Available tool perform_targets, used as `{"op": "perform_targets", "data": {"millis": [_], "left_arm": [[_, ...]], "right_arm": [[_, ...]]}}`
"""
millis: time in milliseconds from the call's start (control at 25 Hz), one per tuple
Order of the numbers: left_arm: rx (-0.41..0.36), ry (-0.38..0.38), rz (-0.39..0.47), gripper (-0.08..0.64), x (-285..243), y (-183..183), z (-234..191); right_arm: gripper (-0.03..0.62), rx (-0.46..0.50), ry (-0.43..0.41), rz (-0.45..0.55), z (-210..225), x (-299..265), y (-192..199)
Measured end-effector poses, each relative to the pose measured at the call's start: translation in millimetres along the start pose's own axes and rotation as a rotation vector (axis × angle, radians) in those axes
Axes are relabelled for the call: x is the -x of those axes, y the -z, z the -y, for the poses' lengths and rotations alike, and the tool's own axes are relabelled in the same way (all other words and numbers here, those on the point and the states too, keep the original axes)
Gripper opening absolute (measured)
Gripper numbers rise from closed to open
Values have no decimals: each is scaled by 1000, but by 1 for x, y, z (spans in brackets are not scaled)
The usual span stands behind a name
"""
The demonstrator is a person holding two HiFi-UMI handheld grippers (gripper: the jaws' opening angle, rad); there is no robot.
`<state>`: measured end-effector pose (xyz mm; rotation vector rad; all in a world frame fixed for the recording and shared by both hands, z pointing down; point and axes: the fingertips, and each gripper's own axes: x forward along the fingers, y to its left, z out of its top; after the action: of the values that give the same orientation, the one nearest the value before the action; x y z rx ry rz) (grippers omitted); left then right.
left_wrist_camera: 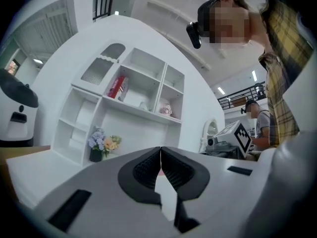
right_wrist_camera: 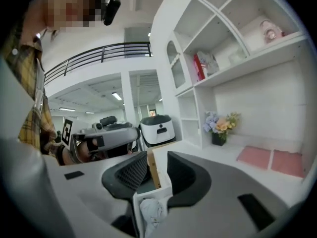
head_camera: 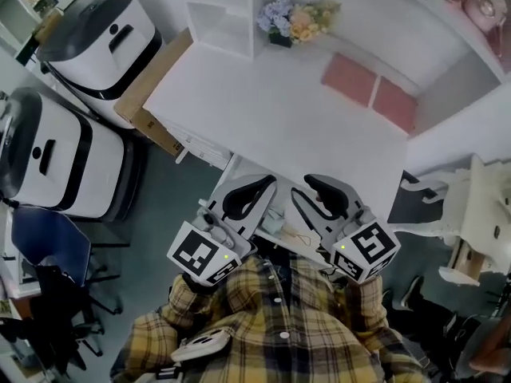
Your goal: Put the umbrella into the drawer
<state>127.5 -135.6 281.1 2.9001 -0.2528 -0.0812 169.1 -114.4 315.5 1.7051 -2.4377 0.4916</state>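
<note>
Just below and between the two grippers, in the head view, the drawer point(head_camera: 274, 219) stands open under the near edge of the white desk point(head_camera: 263, 110). A pale folded bundle that looks like the umbrella point(head_camera: 300, 234) lies inside it, nearer the right gripper than the left.

The left gripper point(head_camera: 266, 182) points level over the desk edge. Its own view shows the black pads pressed tip to tip with nothing between them, so it is closed and empty. Ahead of it, at the far side of the desk, stand a small bunch of flowers point(left_wrist_camera: 103, 144) and a white shelf unit point(left_wrist_camera: 124, 108).

The right gripper point(head_camera: 314, 182) is just beside the left one and tilts slightly down. In its own view the jaws stand apart and touch nothing. Through the gap between them show the drawer's white wall and, beneath it, the crumpled pale fabric of the umbrella, well clear of the pads. Ahead and to the right of this gripper two pink mats point(head_camera: 370, 91) lie flat on the desk, side by side.

To the left of the left gripper, two large white machines point(head_camera: 96, 42) with black trim stand on the floor. Behind both grippers is the person's plaid shirt point(head_camera: 279, 333).
</note>
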Motion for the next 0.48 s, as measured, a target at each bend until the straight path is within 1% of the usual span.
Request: {"op": "perform_targets", "data": {"millis": [160, 320, 480], "left_arm": [[0, 66, -3, 20, -23, -1, 19], [-5, 146, -24, 20, -38, 1, 37], [-7, 178, -26, 20, -50, 1, 46]], "right_arm": [[103, -18, 70, 72, 18, 30, -16], [77, -61, 154, 122, 33, 56, -17], [46, -90, 181, 141, 42, 68, -13]]}}
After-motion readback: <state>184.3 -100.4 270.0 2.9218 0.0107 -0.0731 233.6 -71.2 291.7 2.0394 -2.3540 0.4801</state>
